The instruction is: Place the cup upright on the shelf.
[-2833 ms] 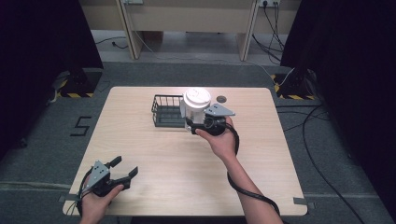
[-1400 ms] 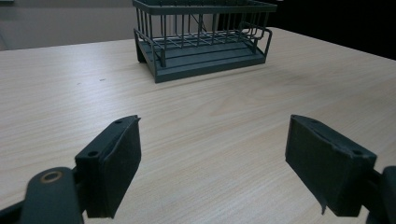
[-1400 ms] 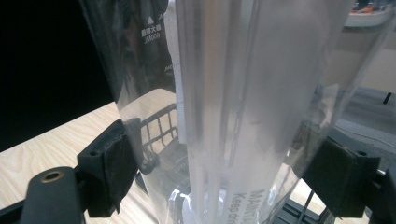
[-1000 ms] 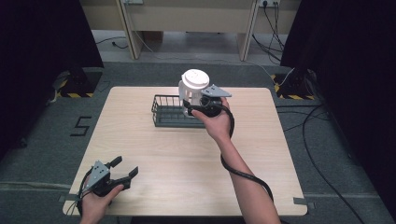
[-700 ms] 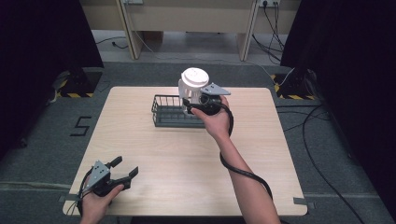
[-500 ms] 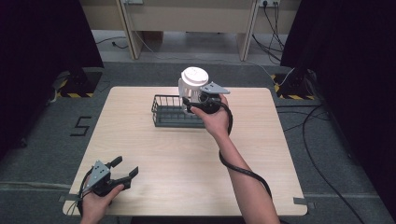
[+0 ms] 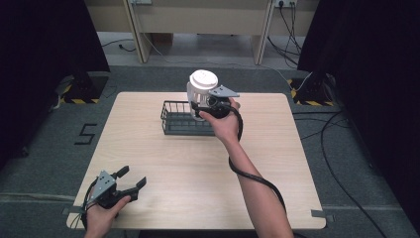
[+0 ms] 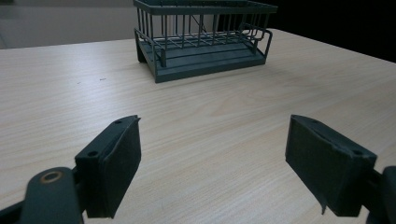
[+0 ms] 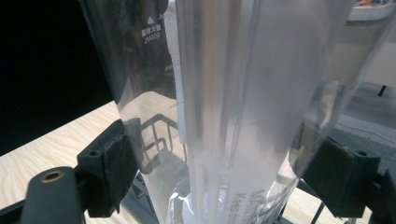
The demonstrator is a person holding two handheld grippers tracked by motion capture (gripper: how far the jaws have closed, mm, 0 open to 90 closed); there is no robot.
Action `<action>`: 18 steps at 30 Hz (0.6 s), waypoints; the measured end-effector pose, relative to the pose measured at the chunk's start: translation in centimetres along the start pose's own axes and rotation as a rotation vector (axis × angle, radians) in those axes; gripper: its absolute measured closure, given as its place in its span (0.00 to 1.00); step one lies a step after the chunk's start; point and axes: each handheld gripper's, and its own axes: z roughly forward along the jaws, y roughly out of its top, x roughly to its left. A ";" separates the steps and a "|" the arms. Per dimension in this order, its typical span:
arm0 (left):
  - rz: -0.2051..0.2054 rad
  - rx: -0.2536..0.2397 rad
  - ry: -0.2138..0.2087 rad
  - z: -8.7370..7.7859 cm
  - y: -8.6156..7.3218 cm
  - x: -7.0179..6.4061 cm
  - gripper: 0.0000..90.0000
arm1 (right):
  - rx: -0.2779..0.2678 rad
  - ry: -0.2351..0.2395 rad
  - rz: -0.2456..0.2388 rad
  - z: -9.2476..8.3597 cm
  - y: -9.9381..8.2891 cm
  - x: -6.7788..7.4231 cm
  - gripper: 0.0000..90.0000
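A clear plastic jar (image 7: pixel 200 94) with a white lid hangs above the right end of a dark wire basket (image 7: pixel 174 119) at the table's far middle. My right gripper (image 7: pixel 204 103) is shut on the jar; in the right gripper view the jar's clear wall (image 9: pixel 219 107) sits between both pads, with printed text on it and the basket (image 9: pixel 159 140) below. My left gripper (image 7: pixel 132 179) rests open near the table's front left corner, nothing between its fingers. In the left gripper view its pads (image 8: pixel 116 163) stand wide apart and the basket (image 8: pixel 201 42) is far ahead.
The light wooden table (image 7: pixel 198 173) has bare surface between the two hands. A black cable (image 7: pixel 247 171) trails along the right forearm. Dark curtains stand at both sides, and cables lie on the grey floor (image 7: pixel 341 144) to the right.
My right gripper has lifted the jar and carried it a little farther back over the basket's right end. The left gripper has stayed still.
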 end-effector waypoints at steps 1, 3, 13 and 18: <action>0.000 0.000 0.000 0.0 0.0 0.0 0.20 | -0.001 -0.002 0.000 0.1 0.0 0.0 0.21; -0.001 0.000 -0.001 0.0 0.0 0.0 0.20 | 0.001 -0.003 0.001 0.3 0.0 -0.1 0.21; -0.004 -0.003 -0.002 0.0 0.0 0.0 0.20 | 0.011 -0.010 0.002 1.6 0.2 0.0 0.21; -0.004 -0.006 -0.002 -0.1 0.1 0.0 0.20 | 0.009 -0.014 0.017 1.9 0.3 -0.1 0.21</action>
